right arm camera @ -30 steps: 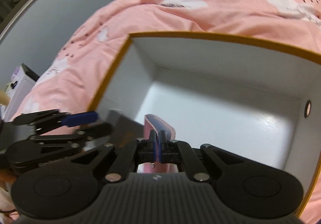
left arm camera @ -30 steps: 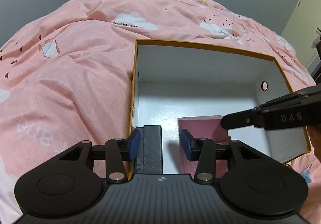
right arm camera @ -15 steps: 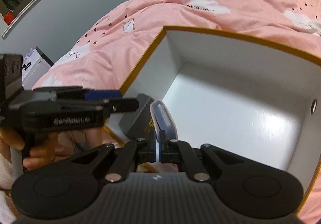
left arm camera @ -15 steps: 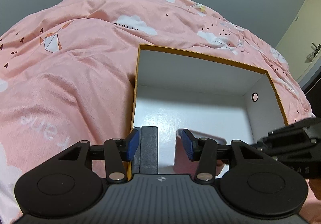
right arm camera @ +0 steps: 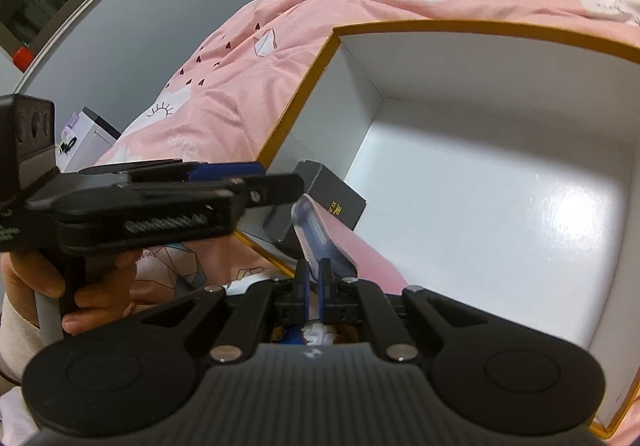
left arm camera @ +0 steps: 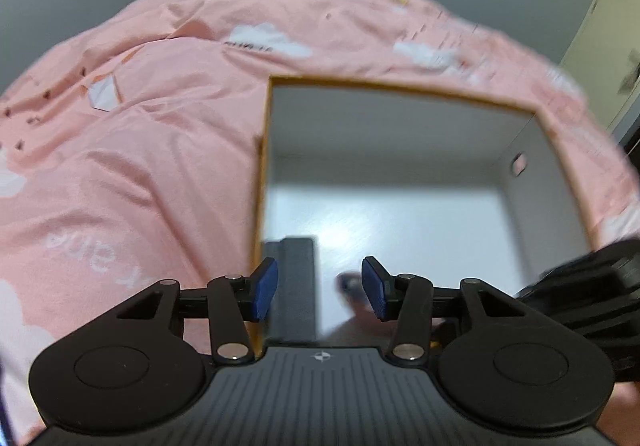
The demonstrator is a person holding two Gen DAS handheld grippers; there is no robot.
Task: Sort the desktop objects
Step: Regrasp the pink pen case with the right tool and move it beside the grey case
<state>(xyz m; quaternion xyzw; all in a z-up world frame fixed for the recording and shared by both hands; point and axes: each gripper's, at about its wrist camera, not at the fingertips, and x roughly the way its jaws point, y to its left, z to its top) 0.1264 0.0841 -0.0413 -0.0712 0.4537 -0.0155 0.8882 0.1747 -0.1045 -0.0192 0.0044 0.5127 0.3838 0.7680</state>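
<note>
A white box with an orange rim [right arm camera: 316, 66] lies on a pink bedspread. A dark grey box with gold lettering [right arm camera: 332, 194] rests against its near left corner. My right gripper [right arm camera: 314, 278] holds a flat pink case [right arm camera: 352, 246] by its translucent edge, tilted over the near wall; its jaws are opening with the edge still between the pads. My left gripper [left arm camera: 318, 286] stands open above the dark grey box [left arm camera: 298, 278], nothing between its pads. From the right wrist it shows side-on as the left gripper [right arm camera: 276, 178], just left of the case.
The pink bedspread [left arm camera: 140, 166] surrounds the box [left arm camera: 400, 86]. A hand [right arm camera: 88, 286] grips the left tool's handle. The right tool's black body [left arm camera: 580, 286] sits at the box's near right. A small round hole [left arm camera: 519, 164] marks the right wall. A white appliance [right arm camera: 88, 138] stands beyond the bed.
The right gripper has drawn back toward the near left corner with the pink case. The left gripper has come into the right view. The left view is now blurred.
</note>
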